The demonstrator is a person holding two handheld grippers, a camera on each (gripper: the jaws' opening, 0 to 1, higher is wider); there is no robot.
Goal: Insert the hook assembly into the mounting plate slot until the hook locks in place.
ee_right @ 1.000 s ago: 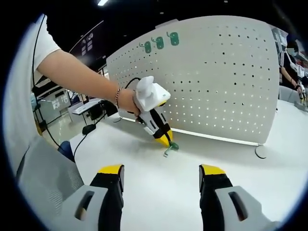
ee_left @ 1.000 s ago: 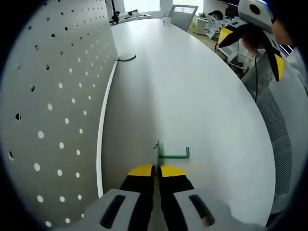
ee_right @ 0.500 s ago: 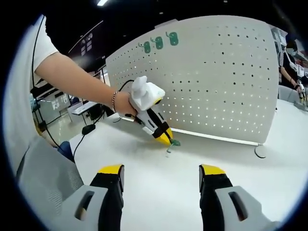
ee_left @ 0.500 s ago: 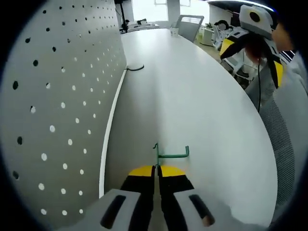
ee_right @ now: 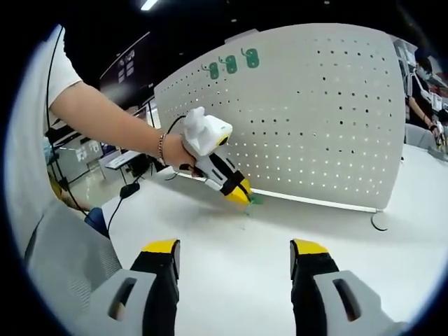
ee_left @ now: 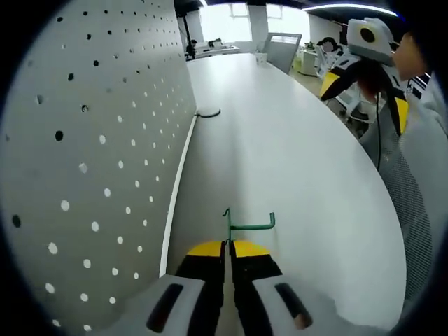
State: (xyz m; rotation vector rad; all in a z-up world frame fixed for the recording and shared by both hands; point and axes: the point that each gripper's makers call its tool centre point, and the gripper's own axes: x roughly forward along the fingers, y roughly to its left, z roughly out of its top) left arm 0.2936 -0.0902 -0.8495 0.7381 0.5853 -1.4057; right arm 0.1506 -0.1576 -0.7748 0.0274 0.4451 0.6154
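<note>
- Table (ee_left: 294,161): large, white, rounded top; it carries the pegboard and lies under both grippers.
- Pegboard (ee_right: 315,119): the mounting plate; a white, curved upright panel with regular rows of small round holes, standing on the table on a narrow white base strip. In the left gripper view it rises along the left side (ee_left: 91,154). Three green hooks (ee_right: 231,65) hang near its top left in the right gripper view.
- Right gripper (ee_right: 234,255): yellow-tipped black jaws set wide apart with nothing between them, held above the table on the near side, facing the pegboard.
- Left gripper (ee_left: 229,246): yellow-tipped black jaws pressed together on the stem of the green hook. In the right gripper view (ee_right: 243,197) it is carried by a person's hand (ee_right: 175,150), tips low and just beside the foot of the pegboard.
- Green hook (ee_left: 241,224): the hook assembly; thin green wire, a short upright stem with one arm running off to the right and ending in a small upturned tip. It projects from the left jaw tips, above the table, near the pegboard's base strip; whether it touches the panel cannot be told.
- Cable loop (ee_left: 208,112): dark, lying on the table at the far end of the pegboard's base.
</note>
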